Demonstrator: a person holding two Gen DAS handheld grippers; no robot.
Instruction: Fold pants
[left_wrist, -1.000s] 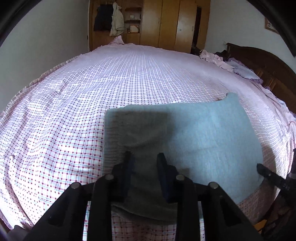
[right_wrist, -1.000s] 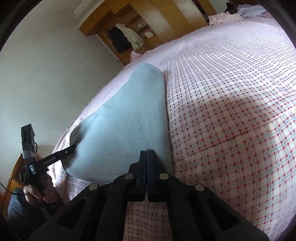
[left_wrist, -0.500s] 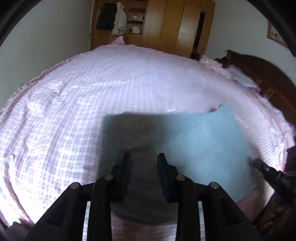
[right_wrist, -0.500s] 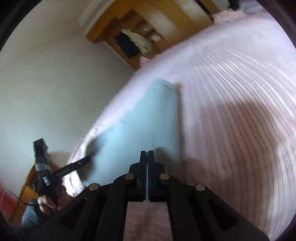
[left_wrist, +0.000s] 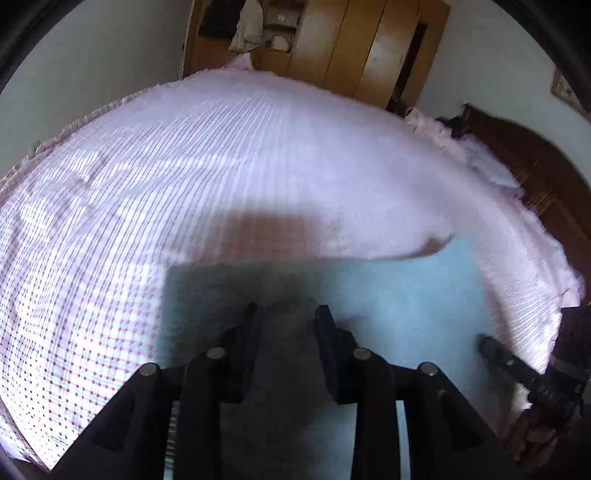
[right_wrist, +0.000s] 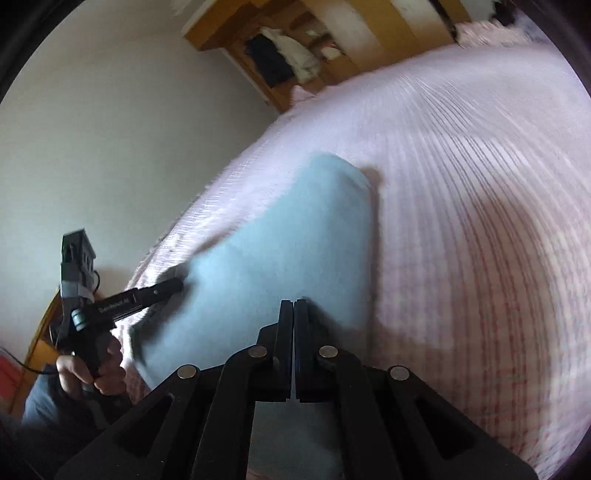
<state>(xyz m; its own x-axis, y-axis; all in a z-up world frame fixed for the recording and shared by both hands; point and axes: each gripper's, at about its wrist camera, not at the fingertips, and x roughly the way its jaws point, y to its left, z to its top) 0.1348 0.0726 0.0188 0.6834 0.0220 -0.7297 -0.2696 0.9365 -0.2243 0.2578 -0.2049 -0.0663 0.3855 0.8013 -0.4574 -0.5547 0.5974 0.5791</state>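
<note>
Light blue fleecy pants, folded to a flat rectangle, lower centre of the left wrist view, on a pink checked bedsheet; judged soft, light and limp, best taken at a corner or doubled edge. Left gripper: jaws partly open above the cloth, holding nothing. Right gripper: jaws fully closed, nothing visibly between them, at the pants' near edge.

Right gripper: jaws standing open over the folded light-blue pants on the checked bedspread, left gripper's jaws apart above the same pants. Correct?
Not quite. The right gripper has its jaws shut, pads pressed together, as the right wrist view shows. The rest holds: it is over the folded light-blue pants on the checked bedspread, and the left gripper has its jaws apart above the same pants.
</note>
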